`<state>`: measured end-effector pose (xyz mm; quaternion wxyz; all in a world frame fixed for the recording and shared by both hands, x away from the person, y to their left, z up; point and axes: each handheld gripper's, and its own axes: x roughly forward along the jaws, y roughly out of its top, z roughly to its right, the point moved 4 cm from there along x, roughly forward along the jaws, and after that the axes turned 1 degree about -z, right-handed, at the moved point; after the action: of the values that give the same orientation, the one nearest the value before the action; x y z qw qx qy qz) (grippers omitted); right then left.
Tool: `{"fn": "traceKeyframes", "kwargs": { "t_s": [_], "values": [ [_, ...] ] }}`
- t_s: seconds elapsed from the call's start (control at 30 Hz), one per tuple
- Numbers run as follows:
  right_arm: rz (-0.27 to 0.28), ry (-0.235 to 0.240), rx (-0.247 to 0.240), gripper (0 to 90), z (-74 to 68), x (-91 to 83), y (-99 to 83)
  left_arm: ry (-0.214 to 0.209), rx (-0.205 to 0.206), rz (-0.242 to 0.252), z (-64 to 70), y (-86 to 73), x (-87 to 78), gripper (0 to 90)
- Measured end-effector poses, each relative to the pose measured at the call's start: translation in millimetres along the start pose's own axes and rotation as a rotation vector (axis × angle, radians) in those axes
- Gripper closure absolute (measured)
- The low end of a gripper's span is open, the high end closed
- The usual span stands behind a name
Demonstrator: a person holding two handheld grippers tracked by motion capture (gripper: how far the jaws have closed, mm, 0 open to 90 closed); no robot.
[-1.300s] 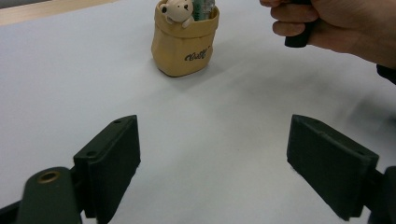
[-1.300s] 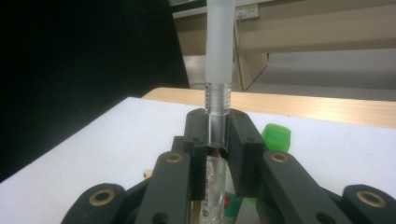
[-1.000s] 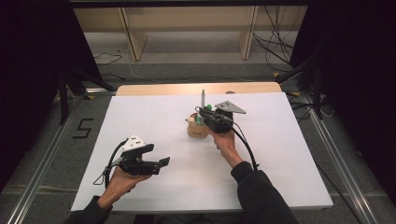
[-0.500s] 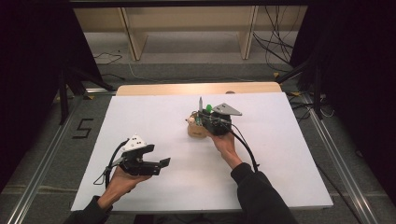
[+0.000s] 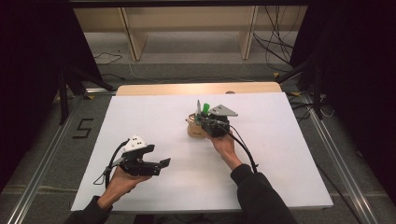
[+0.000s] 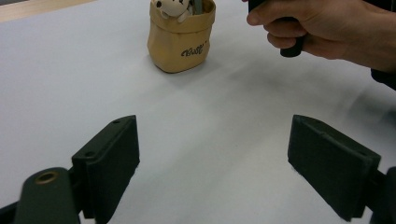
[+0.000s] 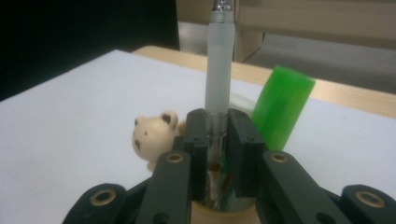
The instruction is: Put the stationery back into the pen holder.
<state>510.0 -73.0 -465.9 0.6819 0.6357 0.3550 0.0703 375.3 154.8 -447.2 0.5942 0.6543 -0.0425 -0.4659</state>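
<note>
Right gripper (image 7: 217,135) was clamped on a frosted translucent pen (image 7: 218,70), held upright with its lower end inside the small tan paper pouch (image 6: 181,39). The pouch stood near the middle of the white tabletop (image 5: 154,116), somewhat toward the far edge. The right gripper view resolved the grip, a cream bear figure (image 7: 152,135) at the pouch rim and a green flat plastic piece (image 7: 281,108) behind the pen; the pouch itself was cut off at the bottom there. The left gripper view showed the pouch's printed script, illegible. In the high view the pen (image 5: 198,107) was only a thin sliver. Left gripper (image 6: 215,158) had its jaws wide apart, holding nothing, above bare tabletop near the near-left corner.
</note>
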Motion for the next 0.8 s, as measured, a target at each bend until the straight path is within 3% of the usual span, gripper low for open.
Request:
{"fn": "traceKeyframes", "kwargs": {
  "t_s": [0.2, 0.53, 0.8],
  "values": [
    [-0.022, -0.011, -0.026, 78.1, -0.2, -2.1, -3.0, 0.000, 0.000, -0.002, 0.2, 0.0, 0.3, 16.2],
    [0.035, 0.040, 0.001, 64.3, 2.3, -21.7, 12.5, 0.001, -0.001, 0.002, -0.1, 0.2, 0.1, 16.2],
    [0.027, 0.077, 0.000, 53.9, 3.3, -38.6, 16.7, 0.002, 0.003, 0.023, -1.0, 1.6, -2.6, 16.2]
  ]
}}
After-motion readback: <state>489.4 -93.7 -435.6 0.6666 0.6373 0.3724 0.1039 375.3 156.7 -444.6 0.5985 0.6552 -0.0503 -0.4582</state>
